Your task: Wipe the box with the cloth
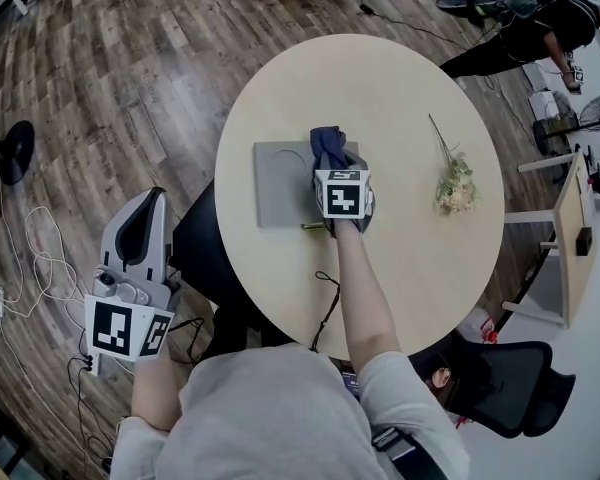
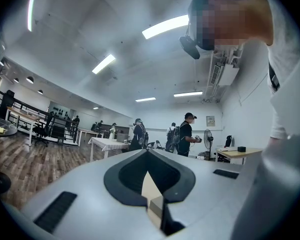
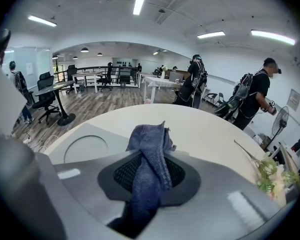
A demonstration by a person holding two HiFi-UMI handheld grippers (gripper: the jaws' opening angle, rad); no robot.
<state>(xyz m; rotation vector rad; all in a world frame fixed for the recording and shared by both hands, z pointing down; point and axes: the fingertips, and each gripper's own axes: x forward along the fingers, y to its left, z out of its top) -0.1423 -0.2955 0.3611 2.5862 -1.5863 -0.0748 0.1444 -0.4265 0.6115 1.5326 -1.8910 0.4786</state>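
A flat grey box (image 1: 278, 183) lies on the round beige table (image 1: 400, 98), left of its middle. My right gripper (image 1: 332, 163) is shut on a dark blue cloth (image 1: 327, 146) and holds it over the box's right edge. In the right gripper view the cloth (image 3: 151, 141) hangs bunched between the jaws of the right gripper (image 3: 152, 159), with the box (image 3: 82, 145) below to the left. My left gripper (image 1: 150, 208) is off the table at the lower left. In the left gripper view the left gripper (image 2: 146, 153) is shut and empty, pointing out into the room.
A sprig of dried flowers (image 1: 454, 183) lies on the table's right side. A black office chair (image 1: 505, 388) stands at the lower right, and a small wooden side table (image 1: 572, 233) at the right. Cables (image 1: 40, 268) trail over the wooden floor. People stand in the background.
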